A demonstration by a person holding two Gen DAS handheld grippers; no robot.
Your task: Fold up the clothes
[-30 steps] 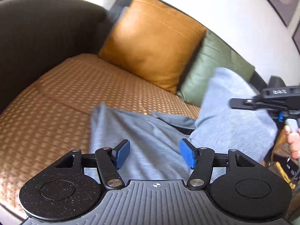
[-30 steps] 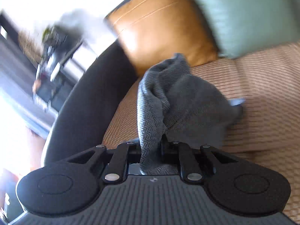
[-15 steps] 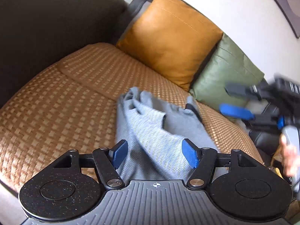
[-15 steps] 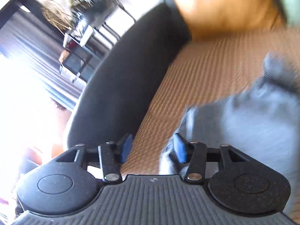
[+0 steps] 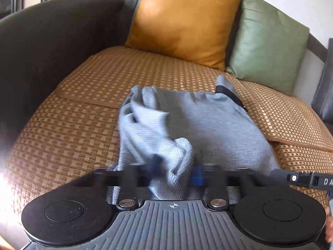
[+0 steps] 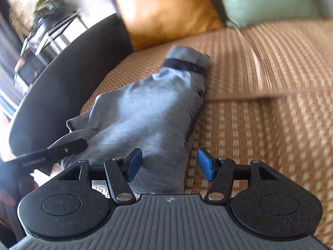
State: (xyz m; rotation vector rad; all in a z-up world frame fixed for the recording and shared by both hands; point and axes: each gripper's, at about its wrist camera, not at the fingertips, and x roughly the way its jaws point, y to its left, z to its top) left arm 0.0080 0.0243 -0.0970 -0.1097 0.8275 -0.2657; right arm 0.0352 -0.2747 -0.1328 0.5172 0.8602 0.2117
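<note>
A grey knit garment (image 5: 208, 123) on the woven brown seat mat (image 5: 68, 133) of a dark sofa (image 5: 41, 48), spread out in the middle, bunched and wrinkled on the left side. A dark band (image 6: 183, 64) near the far end of the cloth, with a grey cuff past it. Behind, leaning on the sofa back: an orange cushion (image 5: 183, 18) and a green cushion (image 5: 268, 39), side by side and touching.

Left gripper (image 5: 174, 173) low over the near edge of the cloth, blue pads close together with a raised fold of grey cloth between them. Blurry there, so maybe pinching it, maybe not; cannot tell for sure.

Right gripper (image 6: 169, 163) just over the near right edge of the cloth, jaws spread wide, holding nothing. Left blue pad (image 6: 134, 164) over the cloth, right blue pad (image 6: 205, 164) over the bare mat.
</note>
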